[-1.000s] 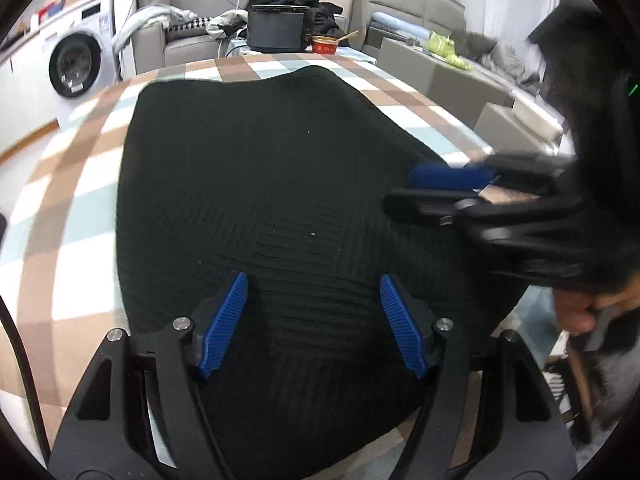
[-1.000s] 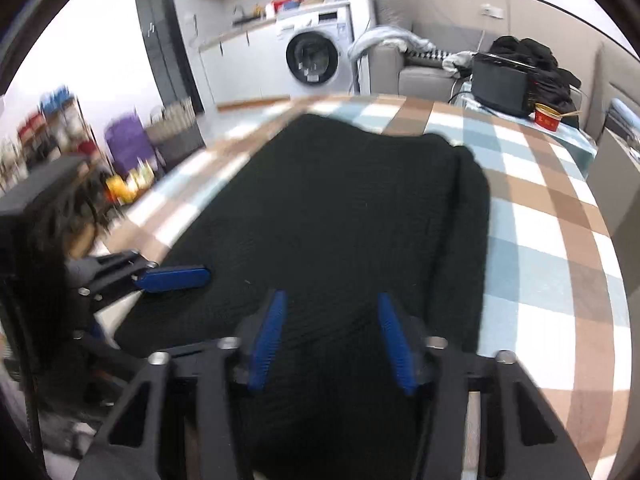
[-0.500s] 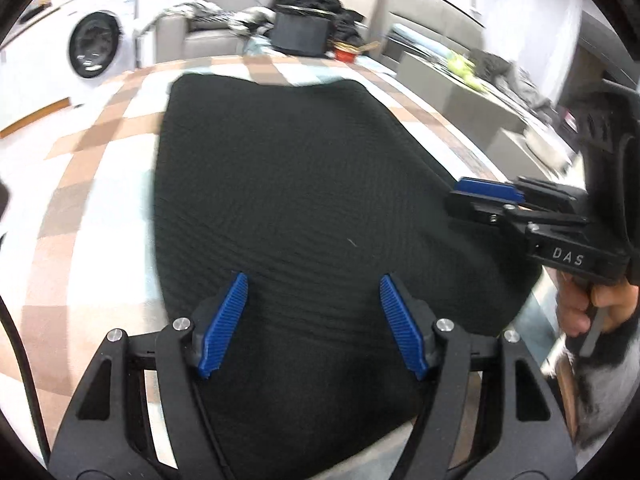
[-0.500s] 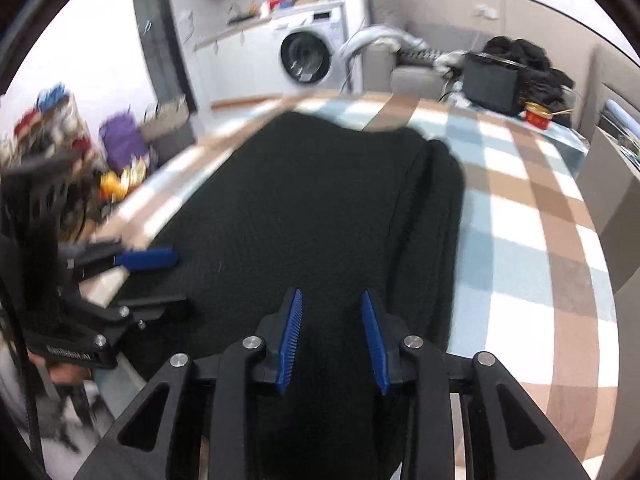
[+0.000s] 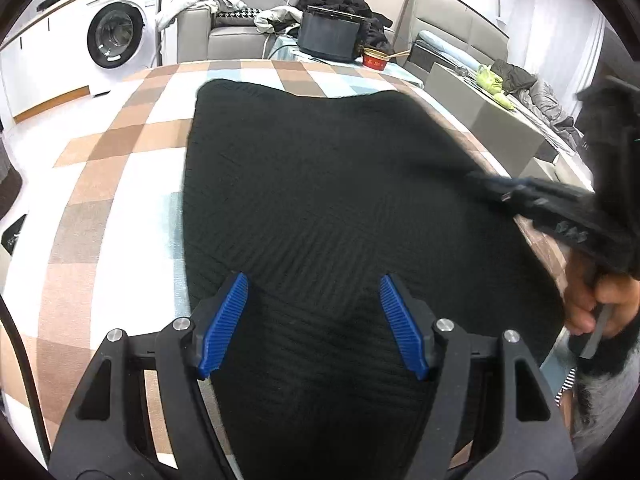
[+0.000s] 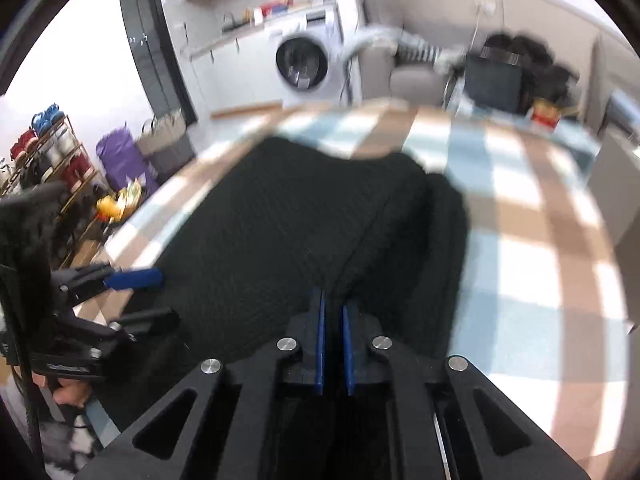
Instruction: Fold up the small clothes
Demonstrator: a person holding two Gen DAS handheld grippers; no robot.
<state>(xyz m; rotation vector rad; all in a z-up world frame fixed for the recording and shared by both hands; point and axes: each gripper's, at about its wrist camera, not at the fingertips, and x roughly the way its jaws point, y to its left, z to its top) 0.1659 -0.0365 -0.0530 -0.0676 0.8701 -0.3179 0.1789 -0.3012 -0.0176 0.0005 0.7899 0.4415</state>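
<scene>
We see the black knit garment (image 5: pixel 328 208) spread flat across the checked table (image 5: pixel 120 184), filling the middle of both frames.

Right tool (image 6: pixel 334 344): its jaws have just been closing and now sit pressed together on a fold of the garment at lower centre of the right wrist view. A ridge of fabric runs up from the pads toward the upper right, so the cloth looks pinched, not just touched. Half a second ago the same blue pads stood apart over the knit. In the left wrist view that tool shows blurred at the right edge, with the person's hand (image 5: pixel 600 304) on its handle.

Left tool (image 5: pixel 314 320): jaws spread, blue pads apart over the near hem at lower centre, nothing between them. Its spread has not changed across the earlier frames. In the right wrist view it sits at the left edge, open, beside the garment's edge.

Our read: the grab on the right side is made, so the first fold can start from that side. The left side is not gripped yet. One-sided lifting may drag the garment across the table rather than fold it cleanly.
</scene>
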